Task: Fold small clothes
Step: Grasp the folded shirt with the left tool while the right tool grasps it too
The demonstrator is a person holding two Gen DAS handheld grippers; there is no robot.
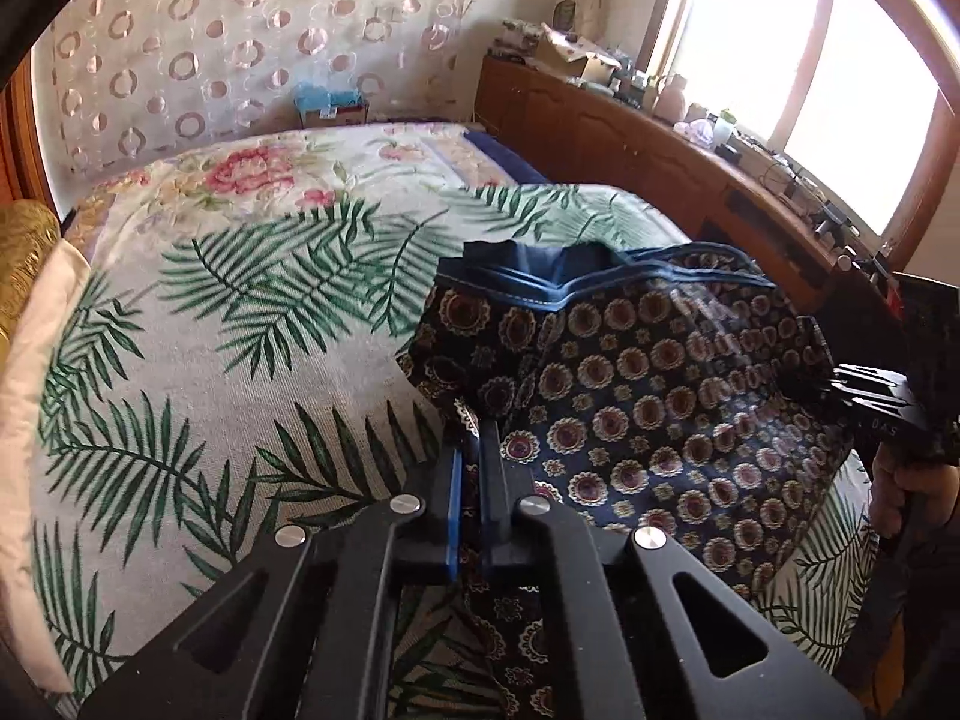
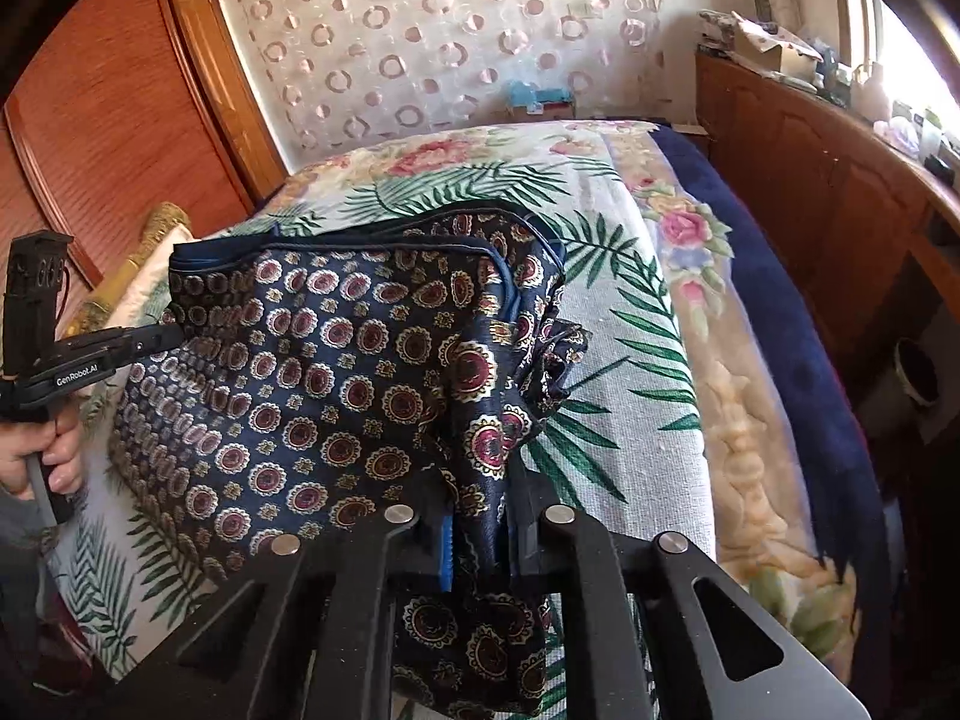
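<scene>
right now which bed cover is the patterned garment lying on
The palm-leaf print cover, under the navy medallion-print garment; the rose-print cover lies beyond it and the navy blanket at the bed's edge.

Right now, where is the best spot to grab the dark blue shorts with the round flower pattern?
Probably the near hem corners, coming from the bed's near edge. The dark blue patterned shorts lie with the blue-trimmed waistband far away, and the left gripper and right gripper already pinch that near edge.
</scene>
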